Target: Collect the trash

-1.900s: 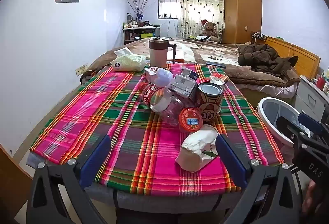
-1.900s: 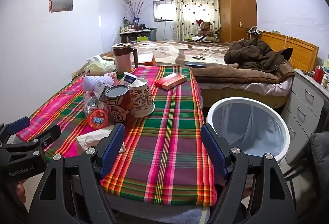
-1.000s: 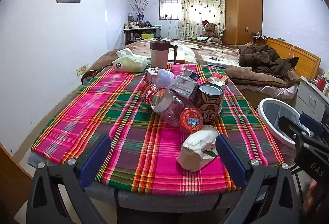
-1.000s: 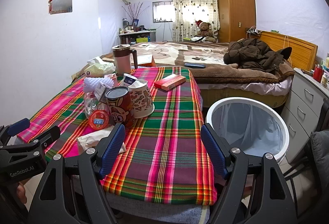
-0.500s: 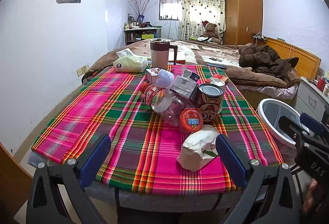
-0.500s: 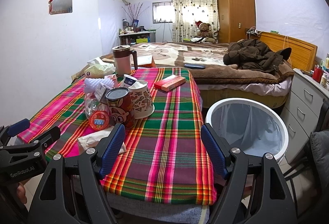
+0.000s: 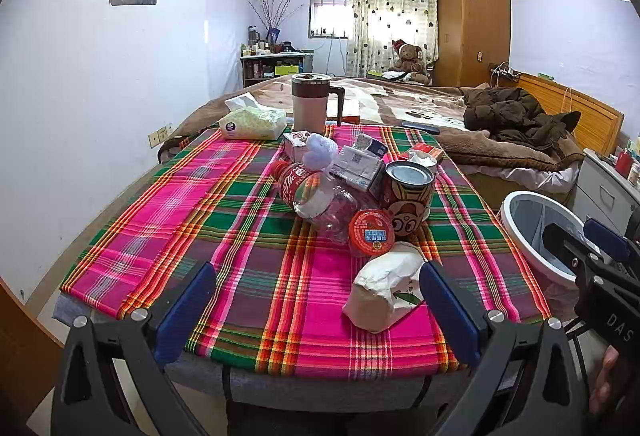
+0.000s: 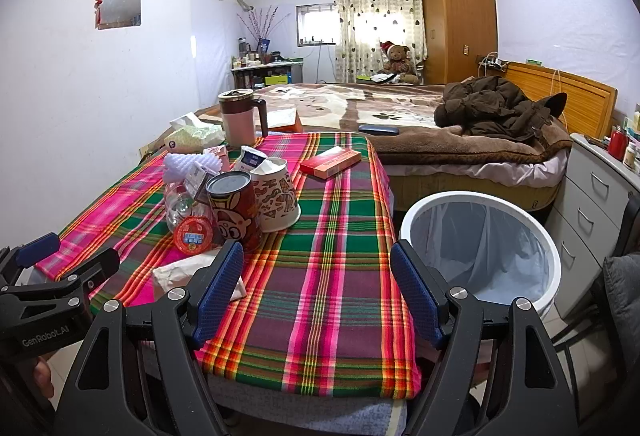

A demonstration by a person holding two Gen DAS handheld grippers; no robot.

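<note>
A pile of trash sits on the plaid tablecloth (image 7: 248, 232): a crumpled white paper bag (image 7: 384, 286), a red-lidded cup (image 7: 370, 230), a clear plastic bottle (image 7: 316, 196), a cartoon can (image 7: 408, 190), small cartons (image 7: 358, 166) and a tipped paper cup (image 8: 276, 194). A white bin (image 8: 480, 248) with a liner stands right of the table. My left gripper (image 7: 316, 300) is open and empty at the near table edge, just before the bag. My right gripper (image 8: 316, 288) is open and empty over the table's near right part, beside the bin.
A lidded mug (image 7: 310, 102) and a tissue pack (image 7: 252, 122) stand at the table's far end; a red box (image 8: 330, 162) lies far right. A bed (image 8: 400, 124) with a brown coat lies beyond. Grey drawers (image 8: 596, 204) stand at right.
</note>
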